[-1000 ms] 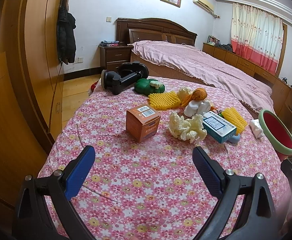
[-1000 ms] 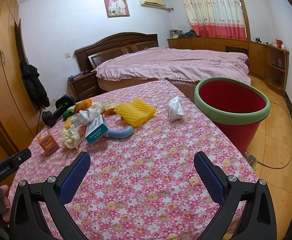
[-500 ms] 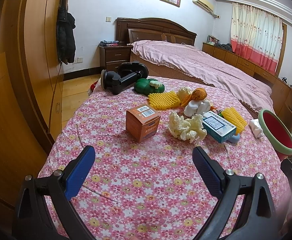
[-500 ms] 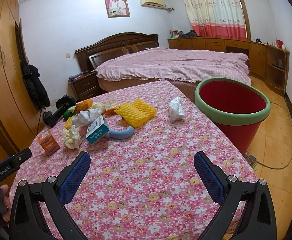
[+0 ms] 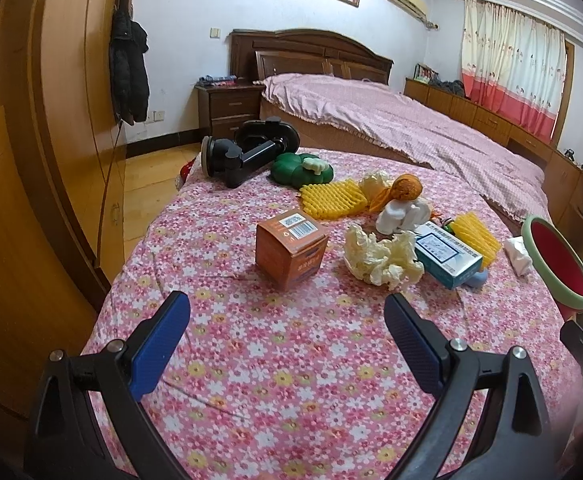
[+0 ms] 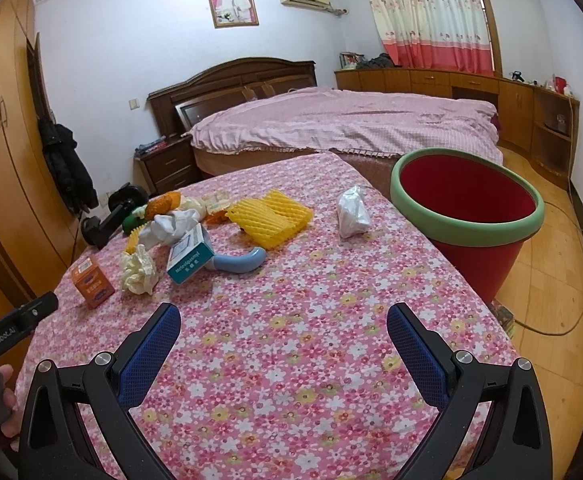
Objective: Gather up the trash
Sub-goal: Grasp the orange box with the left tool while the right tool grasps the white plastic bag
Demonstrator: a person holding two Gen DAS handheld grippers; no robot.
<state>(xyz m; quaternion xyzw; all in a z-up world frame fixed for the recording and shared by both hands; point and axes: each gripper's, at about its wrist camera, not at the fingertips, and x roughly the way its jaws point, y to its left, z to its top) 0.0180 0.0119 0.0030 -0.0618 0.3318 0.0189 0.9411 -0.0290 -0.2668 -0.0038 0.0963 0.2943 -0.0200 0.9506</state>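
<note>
While both grippers hang spread wide and empty over the near part of the flowered tabletop [image 6: 291, 360], nothing has been picked up yet, so the step in hand reads as choosing a first piece. Left gripper [image 5: 287, 320]: low centre of its view, jaws wide, aimed toward the orange carton [image 5: 290, 249] at mid-frame, with the crumpled cream paper [image 5: 383, 260] just to its right and touching the teal-and-white box [image 5: 449, 258]. Right gripper [image 6: 283, 330]: low centre of its view, jaws wide, nothing between them. Red bin with green rim [image 6: 467, 208]: right of frame, standing beside the tabletop edge. White crumpled wrapper [image 6: 352, 212]: upper centre, lying alone and nearest the bin. Yellow foam netting [image 6: 269, 216]: just left of the wrapper. Recommended handling, by judgement: the right gripper takes the lone wrapper first, closing across its bulk, not its thin end; the left takes the carton squarely across two flat faces. Soft paper will likely compress, so close fully before lifting. The black clamp mount [image 5: 247, 156], upper centre-left, looks like equipment, not trash.
</note>
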